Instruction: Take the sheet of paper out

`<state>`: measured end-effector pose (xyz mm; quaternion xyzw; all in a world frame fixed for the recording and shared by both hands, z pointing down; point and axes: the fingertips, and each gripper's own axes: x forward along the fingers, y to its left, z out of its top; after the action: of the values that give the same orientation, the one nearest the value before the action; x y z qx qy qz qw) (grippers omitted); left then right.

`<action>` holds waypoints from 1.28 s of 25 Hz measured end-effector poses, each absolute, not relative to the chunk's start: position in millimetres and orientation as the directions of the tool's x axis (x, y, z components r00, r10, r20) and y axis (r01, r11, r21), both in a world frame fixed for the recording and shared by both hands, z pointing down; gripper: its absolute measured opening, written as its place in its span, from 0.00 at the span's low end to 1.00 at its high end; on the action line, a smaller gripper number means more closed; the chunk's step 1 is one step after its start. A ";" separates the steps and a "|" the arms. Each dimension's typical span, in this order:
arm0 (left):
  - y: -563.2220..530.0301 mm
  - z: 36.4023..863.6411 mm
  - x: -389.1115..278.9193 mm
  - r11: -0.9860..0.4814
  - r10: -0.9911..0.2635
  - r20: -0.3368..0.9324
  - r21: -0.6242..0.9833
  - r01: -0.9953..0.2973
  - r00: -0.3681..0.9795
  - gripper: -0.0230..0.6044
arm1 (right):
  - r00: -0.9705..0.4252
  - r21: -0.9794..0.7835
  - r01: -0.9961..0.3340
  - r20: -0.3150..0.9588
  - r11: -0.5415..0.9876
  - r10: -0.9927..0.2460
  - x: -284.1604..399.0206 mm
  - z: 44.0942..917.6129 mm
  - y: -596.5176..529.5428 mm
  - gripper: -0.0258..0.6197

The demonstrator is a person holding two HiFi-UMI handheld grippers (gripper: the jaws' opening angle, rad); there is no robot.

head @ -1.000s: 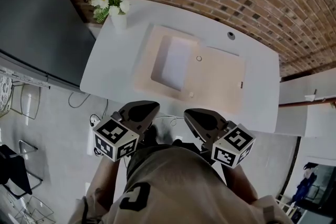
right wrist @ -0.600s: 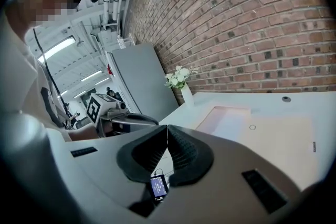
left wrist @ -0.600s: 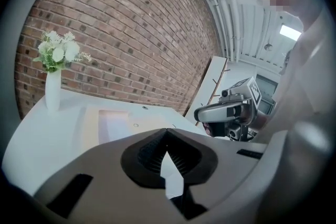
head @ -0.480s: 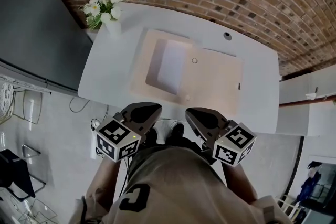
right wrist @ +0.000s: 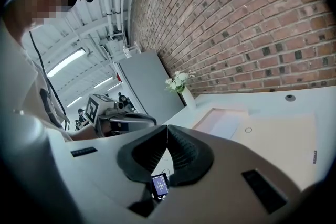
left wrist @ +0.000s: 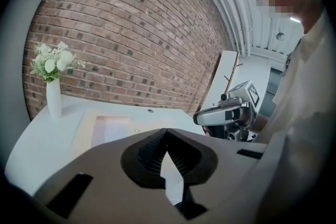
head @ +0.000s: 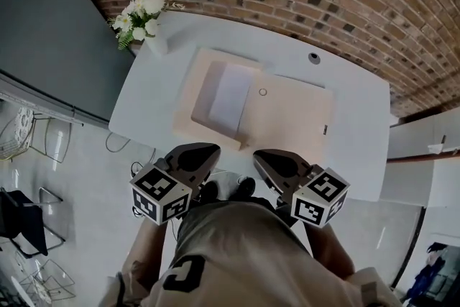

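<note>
My left tongs (left wrist: 167, 132) and right tongs (right wrist: 167, 128) are both closed tight and empty, held short of the white surface (head: 154, 97). The sheet of paper (head: 231, 98) lies inside the open beige box (head: 291, 118) there.

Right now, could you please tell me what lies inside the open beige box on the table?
A white sheet of paper lies in the recess of the beige box; whatever may be beneath the sheet is covered.
</note>
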<state>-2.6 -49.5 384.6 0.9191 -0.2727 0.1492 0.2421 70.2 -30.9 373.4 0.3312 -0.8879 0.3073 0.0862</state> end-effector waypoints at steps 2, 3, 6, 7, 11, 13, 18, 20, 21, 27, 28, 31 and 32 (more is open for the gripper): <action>-49.2 383.1 4.1 -0.724 -0.444 0.415 0.356 -0.591 0.794 0.06 | -0.775 -0.500 -0.630 0.350 0.594 -0.526 78.8 372.9 -33.1 0.08; -48.9 382.9 7.0 -0.719 -0.452 0.420 0.351 -0.600 0.787 0.06 | -0.780 -0.506 -0.624 0.347 0.596 -0.522 82.9 372.5 -34.3 0.08; -49.1 382.8 16.4 -0.705 -0.473 0.436 0.334 -0.625 0.766 0.06 | -0.799 -0.517 -0.599 0.335 0.612 -0.499 94.1 373.5 -36.9 0.08; -49.3 382.5 20.1 -0.703 -0.477 0.440 0.329 -0.631 0.761 0.06 | -0.804 -0.519 -0.593 0.335 0.616 -0.492 97.9 375.0 -37.5 0.08; -50.3 380.9 31.1 -0.694 -0.489 0.458 0.312 -0.649 0.743 0.06 | -0.817 -0.540 -0.574 0.330 0.615 -0.472 110.3 380.2 -41.4 0.08; -52.0 379.8 34.2 -0.688 -0.494 0.466 0.306 -0.658 0.734 0.06 | -0.825 -0.554 -0.562 0.324 0.614 -0.463 114.3 381.8 -43.3 0.08; -57.3 380.4 35.4 -0.683 -0.497 0.479 0.298 -0.667 0.723 0.06 | -0.832 -0.570 -0.552 0.325 0.609 -0.449 118.9 388.9 -49.4 0.08; -61.2 380.0 34.1 -0.685 -0.500 0.475 0.294 -0.666 0.724 0.06 | -0.830 -0.573 -0.555 0.330 0.603 -0.450 119.2 391.7 -53.0 0.08; -63.5 379.8 32.9 -0.687 -0.501 0.470 0.295 -0.664 0.727 0.06 | -0.828 -0.572 -0.558 0.333 0.601 -0.452 118.6 393.0 -54.8 0.08; -76.1 385.7 18.9 -0.713 -0.469 0.448 0.316 -0.626 0.761 0.06 | -0.806 -0.578 -0.587 0.347 0.568 -0.480 107.3 396.9 -63.1 0.08; -78.9 386.9 16.0 -0.719 -0.461 0.445 0.320 -0.617 0.768 0.06 | -0.800 -0.578 -0.593 0.350 0.560 -0.487 104.9 397.9 -65.1 0.08; -89.8 389.2 6.2 -0.731 -0.447 0.431 0.330 -0.598 0.784 0.06 | -0.781 -0.584 -0.618 0.381 0.526 -0.495 98.0 408.2 -71.8 0.08; -93.4 389.8 3.1 -0.734 -0.442 0.425 0.336 -0.591 0.790 0.06 | -0.778 -0.590 -0.623 0.396 0.514 -0.488 94.7 412.7 -72.6 0.08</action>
<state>3.1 -93.4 389.8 0.9171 -0.2816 0.1602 0.2322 94.7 -72.6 412.7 0.3207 -0.8653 0.3744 0.0901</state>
